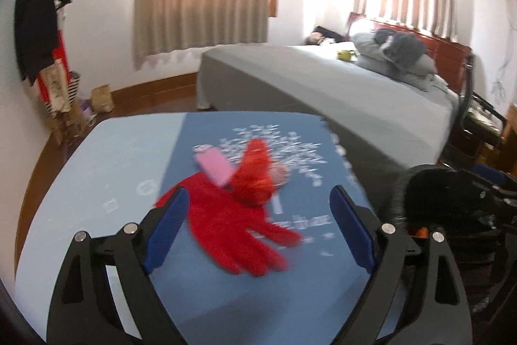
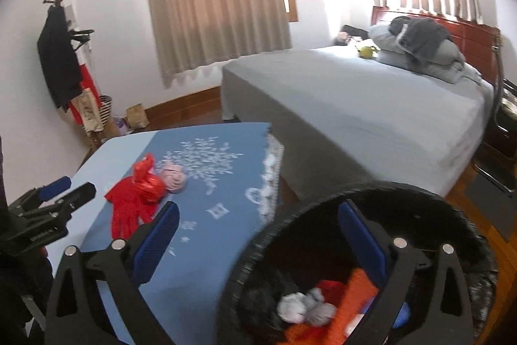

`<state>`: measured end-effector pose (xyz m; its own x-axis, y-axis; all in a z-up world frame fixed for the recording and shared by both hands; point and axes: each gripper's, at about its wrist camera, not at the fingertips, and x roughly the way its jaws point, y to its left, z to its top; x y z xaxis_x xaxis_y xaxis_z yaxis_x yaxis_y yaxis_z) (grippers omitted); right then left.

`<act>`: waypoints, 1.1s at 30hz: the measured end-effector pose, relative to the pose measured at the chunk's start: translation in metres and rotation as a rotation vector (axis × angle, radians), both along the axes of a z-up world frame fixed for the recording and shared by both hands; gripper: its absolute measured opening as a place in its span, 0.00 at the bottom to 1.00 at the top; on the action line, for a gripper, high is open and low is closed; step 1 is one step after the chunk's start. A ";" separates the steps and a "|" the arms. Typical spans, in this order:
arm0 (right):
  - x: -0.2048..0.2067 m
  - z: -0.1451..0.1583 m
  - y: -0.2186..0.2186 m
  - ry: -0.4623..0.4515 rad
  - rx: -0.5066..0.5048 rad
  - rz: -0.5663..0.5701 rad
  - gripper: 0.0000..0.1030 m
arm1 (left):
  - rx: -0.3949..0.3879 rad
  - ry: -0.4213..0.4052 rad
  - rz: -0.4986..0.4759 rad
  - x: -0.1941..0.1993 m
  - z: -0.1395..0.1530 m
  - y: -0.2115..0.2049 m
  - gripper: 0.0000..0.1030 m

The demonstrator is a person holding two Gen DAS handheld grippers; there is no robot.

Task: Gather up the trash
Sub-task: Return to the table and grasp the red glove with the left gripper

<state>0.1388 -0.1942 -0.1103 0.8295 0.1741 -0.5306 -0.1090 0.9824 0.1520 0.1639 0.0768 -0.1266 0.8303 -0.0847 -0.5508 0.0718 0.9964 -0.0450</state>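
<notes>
Red knitted glove (image 1: 226,225) lay flat on the blue counter (image 1: 97,183), just ahead of the wide-open, empty left gripper (image 1: 258,228); the right gripper (image 2: 258,248), likewise open and empty, hung over the black bin (image 2: 323,199).

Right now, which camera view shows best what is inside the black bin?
The right wrist view: it looks down into the black bin, where orange, red and grey trash lies. The left wrist view shows only the bin's dark rim at the right edge, with the contents hidden.
</notes>
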 end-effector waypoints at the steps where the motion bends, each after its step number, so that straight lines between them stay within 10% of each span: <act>1: 0.003 -0.002 0.006 -0.001 0.002 0.007 0.94 | 0.004 0.004 0.013 0.001 -0.002 0.005 0.84; 23: 0.059 -0.037 0.076 0.066 0.002 0.087 0.94 | -0.009 0.172 0.112 0.065 -0.068 0.049 0.76; 33: 0.064 -0.041 0.082 0.075 -0.008 0.092 0.94 | -0.032 0.281 0.071 0.083 -0.087 0.050 0.45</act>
<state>0.2028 -0.1121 -0.1511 0.7678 0.2436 -0.5926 -0.1878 0.9698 0.1554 0.2468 0.1267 -0.2131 0.6499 -0.0528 -0.7582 -0.0180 0.9962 -0.0849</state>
